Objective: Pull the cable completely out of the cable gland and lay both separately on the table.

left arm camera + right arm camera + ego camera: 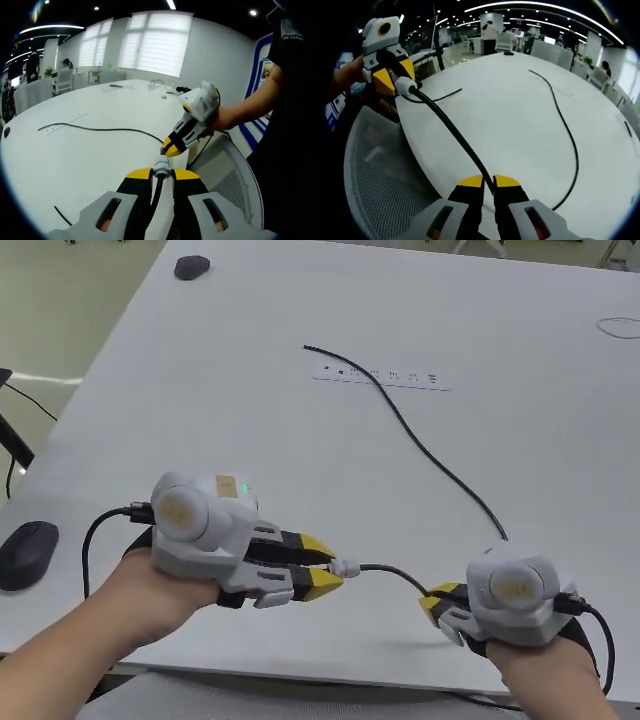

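A small white cable gland is pinched between the yellow-tipped jaws of my left gripper near the table's front edge. In the left gripper view the gland sits right at the tips of that gripper. A black cable runs out of the gland to my right gripper, which is shut on it a short way off. In the right gripper view the cable stretches from my right gripper up to the gland. The rest of the cable trails across the white table.
A flat white power strip lies under the cable's far end. One dark mouse sits at the far left, another at the near left edge. A mesh chair stands below the table's front edge.
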`<state>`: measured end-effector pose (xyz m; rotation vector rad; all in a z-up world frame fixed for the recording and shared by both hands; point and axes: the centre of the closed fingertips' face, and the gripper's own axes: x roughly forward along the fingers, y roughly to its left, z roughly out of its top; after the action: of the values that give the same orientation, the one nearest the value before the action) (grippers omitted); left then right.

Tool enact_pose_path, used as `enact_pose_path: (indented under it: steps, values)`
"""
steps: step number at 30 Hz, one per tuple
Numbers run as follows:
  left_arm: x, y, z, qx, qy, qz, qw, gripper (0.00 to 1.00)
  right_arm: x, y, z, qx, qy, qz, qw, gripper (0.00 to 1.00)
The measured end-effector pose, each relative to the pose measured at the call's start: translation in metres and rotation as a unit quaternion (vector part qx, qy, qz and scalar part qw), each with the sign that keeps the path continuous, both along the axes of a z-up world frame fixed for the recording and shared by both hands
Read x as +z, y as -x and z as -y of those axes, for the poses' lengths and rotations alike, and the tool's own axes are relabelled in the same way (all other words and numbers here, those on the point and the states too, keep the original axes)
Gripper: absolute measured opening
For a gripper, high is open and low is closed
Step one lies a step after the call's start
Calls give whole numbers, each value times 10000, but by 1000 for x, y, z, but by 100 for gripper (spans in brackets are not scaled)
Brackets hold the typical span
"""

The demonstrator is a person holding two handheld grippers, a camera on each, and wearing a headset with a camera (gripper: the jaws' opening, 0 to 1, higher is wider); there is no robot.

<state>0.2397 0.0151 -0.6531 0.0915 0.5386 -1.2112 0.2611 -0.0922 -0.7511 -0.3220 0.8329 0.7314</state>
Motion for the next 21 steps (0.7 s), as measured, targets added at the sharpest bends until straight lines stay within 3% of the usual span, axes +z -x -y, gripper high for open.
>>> enact_pose_path:
  steps: [11,18,21]
  values:
    - [1,0,-3,79,19,-12,10000,15,6,1,-2,236,87,106,9996,4]
    - [0,1,-3,51,3,-43,10000,15,24,1,-15,474,-27,308,9984,15]
    - [0,2,-3,31,-6,-52,10000,15,37,2,-29,803,9,524,9954,19]
